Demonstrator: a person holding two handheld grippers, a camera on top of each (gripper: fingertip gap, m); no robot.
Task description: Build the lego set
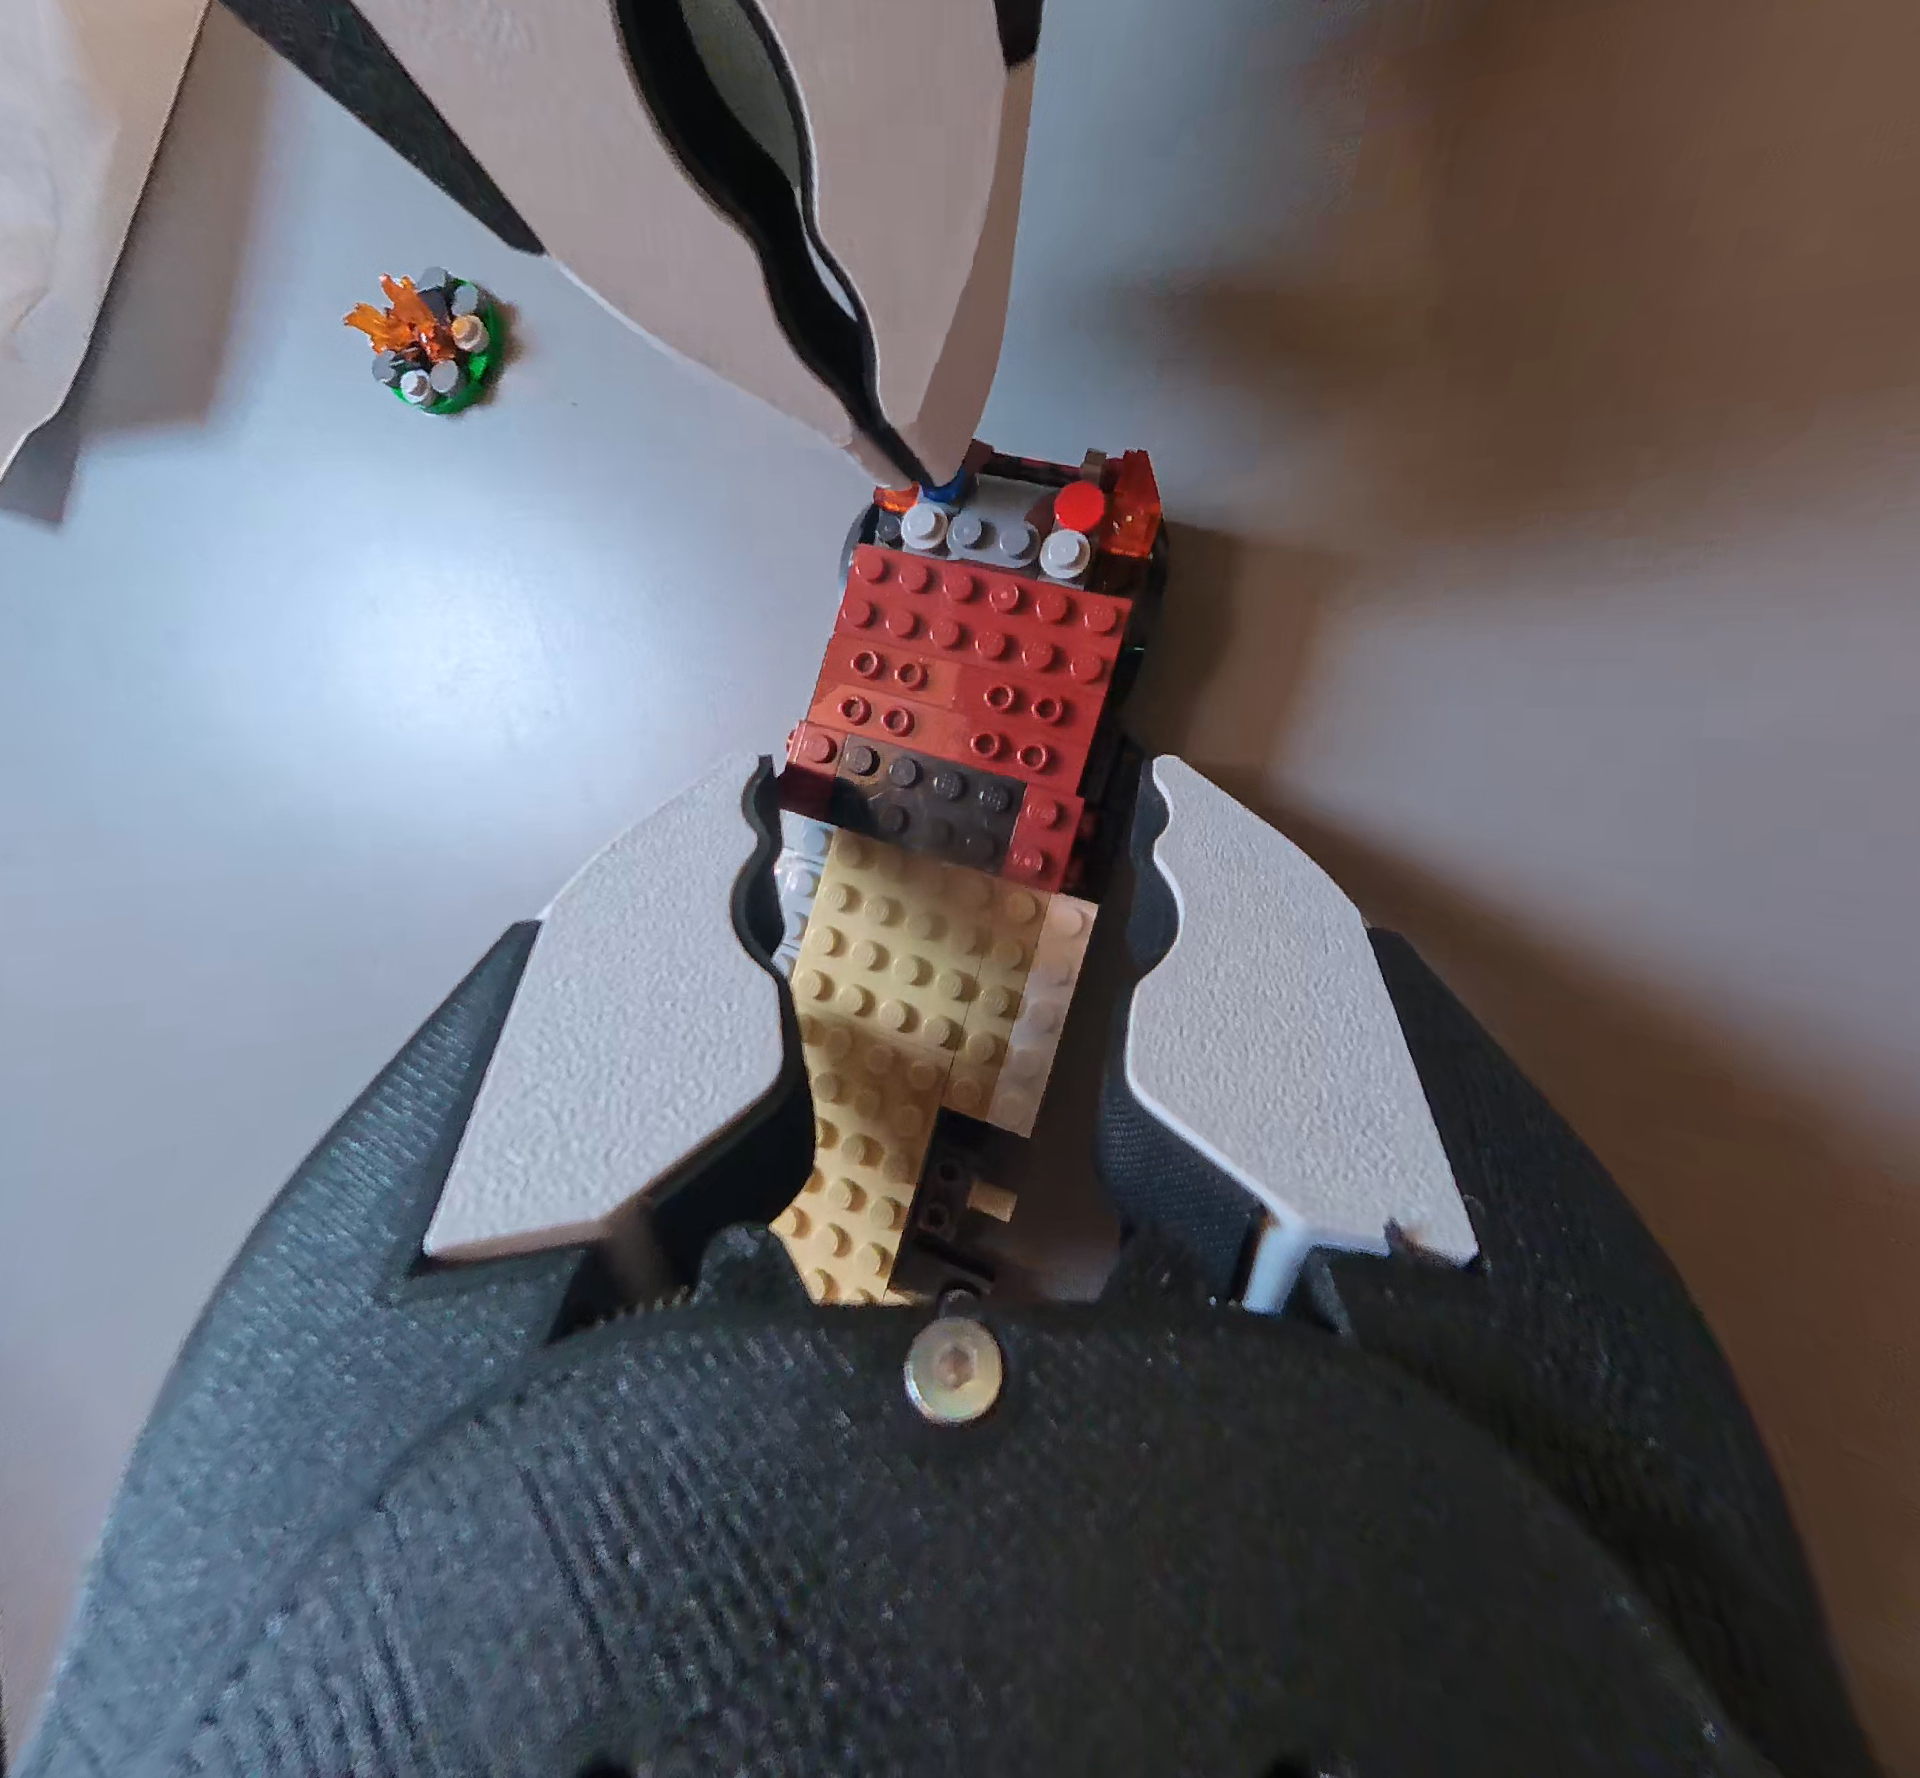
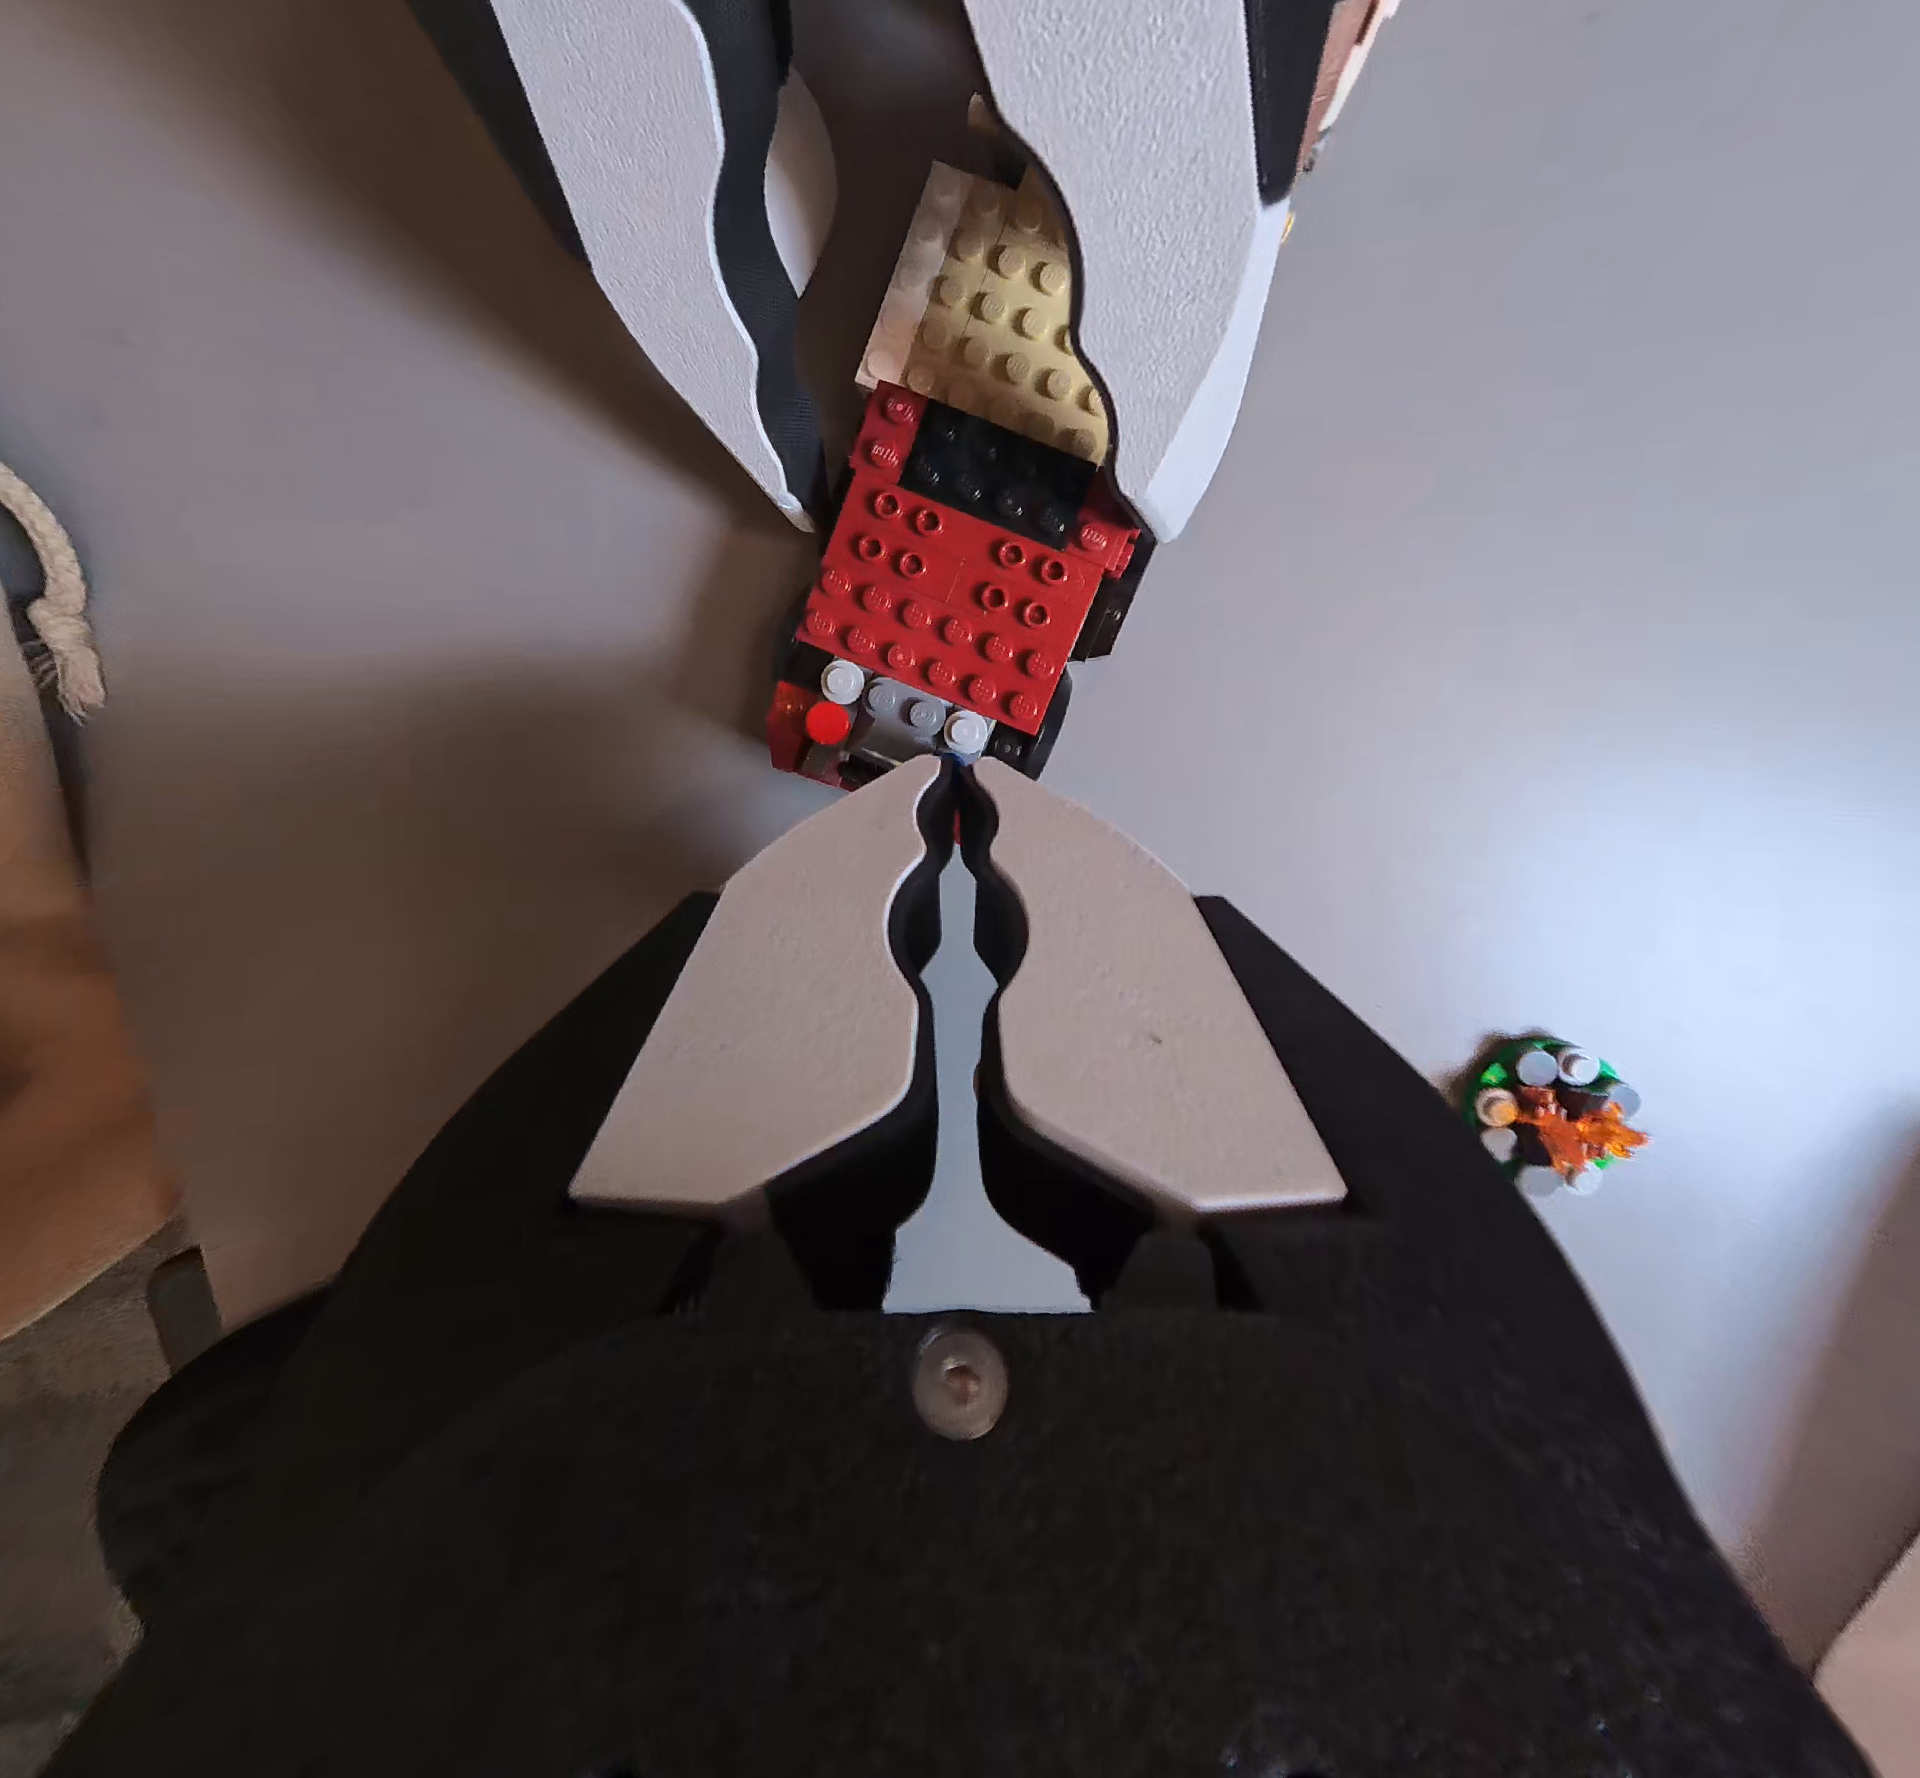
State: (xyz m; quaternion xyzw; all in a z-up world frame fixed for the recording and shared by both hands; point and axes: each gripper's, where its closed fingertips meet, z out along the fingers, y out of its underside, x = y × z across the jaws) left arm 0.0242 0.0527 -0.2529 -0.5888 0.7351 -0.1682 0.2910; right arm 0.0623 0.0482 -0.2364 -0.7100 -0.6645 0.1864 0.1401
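Observation:
A brick-built truck (image 1: 977, 668) with a dark red cab roof and a tan flatbed stands on the pale table (image 1: 364, 689). My left gripper (image 1: 956, 772) straddles its middle, with both pads against its sides, shut on it. It also shows in the right wrist view (image 2: 977, 513). My right gripper (image 2: 954, 767) is at the truck's front end (image 2: 914, 720), its tips pinched together on a small blue stud (image 1: 943, 487) beside the grey round studs. From the left wrist view the right gripper (image 1: 914, 466) comes down from above.
A small round green brick campfire (image 1: 431, 341) with orange flames sits on the table apart from the truck, also in the right wrist view (image 2: 1553, 1120). A beige sheet (image 1: 83, 170) lies at the far left. A rope end (image 2: 57, 606) hangs at the table's side. The left gripper's tips are roughly 5 cm from the right gripper's. The small round green brick campfire (image 1: 431, 341) is about 15 cm from both grippers' fingertips. It turns up in the right wrist view (image 2: 1543, 1105) as well.

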